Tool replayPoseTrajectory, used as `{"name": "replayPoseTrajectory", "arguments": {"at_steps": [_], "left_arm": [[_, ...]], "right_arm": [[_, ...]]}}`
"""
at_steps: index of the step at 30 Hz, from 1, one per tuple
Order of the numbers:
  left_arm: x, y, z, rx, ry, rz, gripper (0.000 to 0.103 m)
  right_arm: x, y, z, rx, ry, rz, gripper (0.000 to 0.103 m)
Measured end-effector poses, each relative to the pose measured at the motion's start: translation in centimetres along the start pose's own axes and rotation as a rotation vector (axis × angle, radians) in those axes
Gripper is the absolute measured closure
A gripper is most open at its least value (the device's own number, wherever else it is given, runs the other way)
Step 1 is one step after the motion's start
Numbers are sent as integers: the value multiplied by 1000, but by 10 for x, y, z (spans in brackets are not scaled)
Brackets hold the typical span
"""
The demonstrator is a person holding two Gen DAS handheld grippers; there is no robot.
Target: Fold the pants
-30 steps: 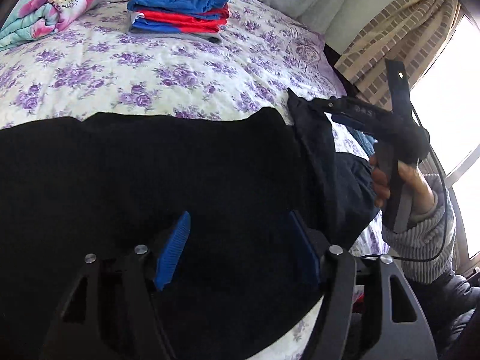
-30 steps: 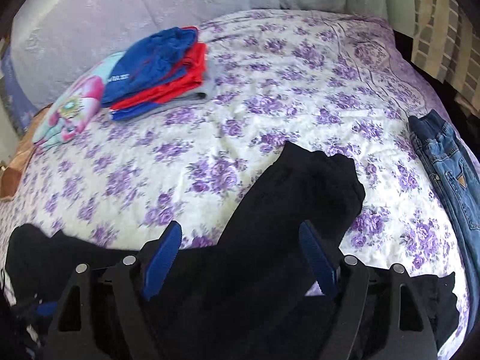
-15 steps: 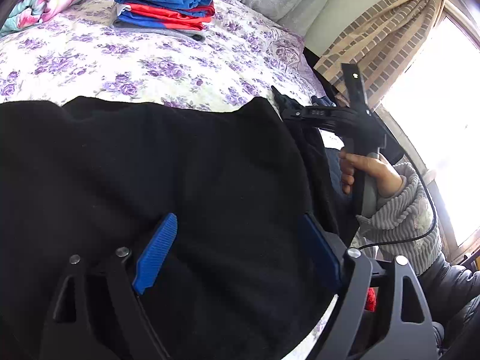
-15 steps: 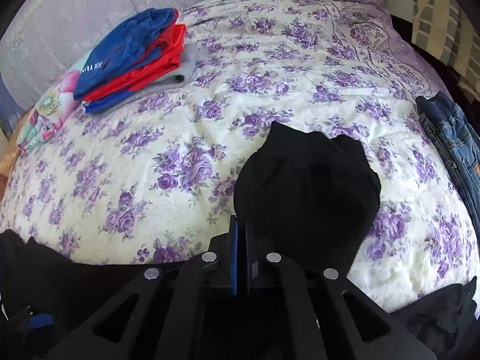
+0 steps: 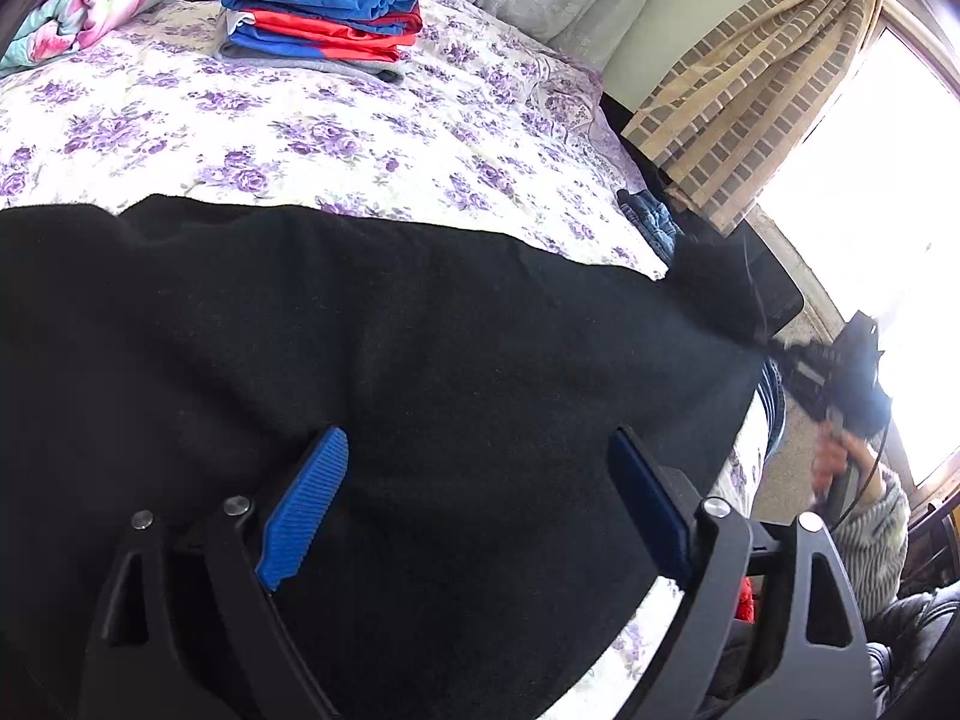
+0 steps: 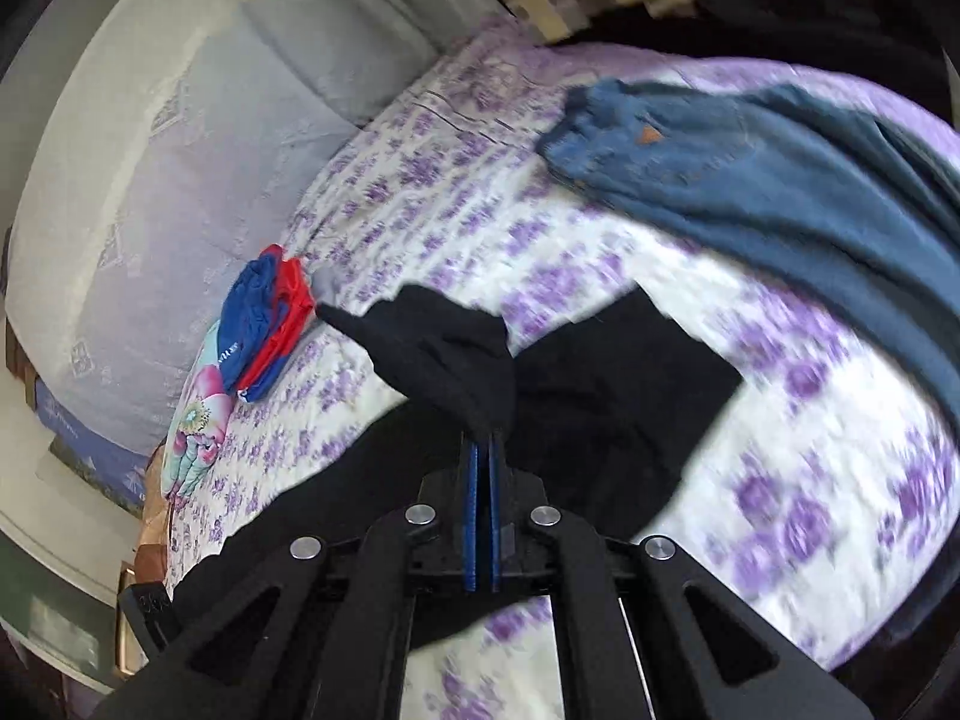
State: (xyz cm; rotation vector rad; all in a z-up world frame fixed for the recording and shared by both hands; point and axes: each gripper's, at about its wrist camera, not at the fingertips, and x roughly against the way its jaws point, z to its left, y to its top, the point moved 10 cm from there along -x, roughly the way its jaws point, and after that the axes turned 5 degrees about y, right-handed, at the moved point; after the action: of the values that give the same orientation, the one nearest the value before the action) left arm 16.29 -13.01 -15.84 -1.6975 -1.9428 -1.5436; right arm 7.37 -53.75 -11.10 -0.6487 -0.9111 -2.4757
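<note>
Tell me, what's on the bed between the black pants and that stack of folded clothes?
Only bare flowered bedspread lies between the black pants and the folded stack; the left wrist view shows it clearly.

The right hand-held gripper (image 6: 483, 450) clamped the black pants (image 6: 444, 354) — then swung sideways, rolling.

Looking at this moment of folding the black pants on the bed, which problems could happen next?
1. The right gripper is shut on only a small bunch of the black pants; the cloth might slip out while it is carried.
2. The left gripper, whose jaws have just been opening, pins nothing, so the whole garment could drag along and wrinkle.
3. The carried end could land on the jeans lying nearby.
</note>
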Motion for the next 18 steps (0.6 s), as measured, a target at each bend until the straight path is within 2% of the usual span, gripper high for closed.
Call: {"name": "replayPoseTrajectory", "arguments": {"at_steps": [3,5,7,10,12,14,15,16,17,18], "left_arm": [[-1,0,-1,-4,9,1,16],[0,0,-1,-4,15,0,16],[0,-1,-1,-4,18,-1,16],[0,-1,0,-6,22,-3,16],[0,-1,0,-7,22,-3,15],[0,-1,0,-8,22,-3,15],[0,-1,0,-8,22,-3,15],[0,0,0,-6,19,-3,15],[0,0,0,-2,15,-3,15],[0,0,0,2,10,-3,15]], "right_arm": [[-10,-15,-27,-145,52,36,96],[-13,-13,-25,-147,68,19,91],[-12,-10,-20,-122,74,1,67],[-3,4,-23,-91,45,-58,64],[-2,14,-31,-108,58,-73,63],[-11,18,-37,-127,78,-58,65],[-15,20,-40,-131,81,-54,72],[-17,23,-41,-128,82,-63,91],[-14,26,-39,-122,97,-77,98],[-7,29,-35,-114,116,-100,98]]}}
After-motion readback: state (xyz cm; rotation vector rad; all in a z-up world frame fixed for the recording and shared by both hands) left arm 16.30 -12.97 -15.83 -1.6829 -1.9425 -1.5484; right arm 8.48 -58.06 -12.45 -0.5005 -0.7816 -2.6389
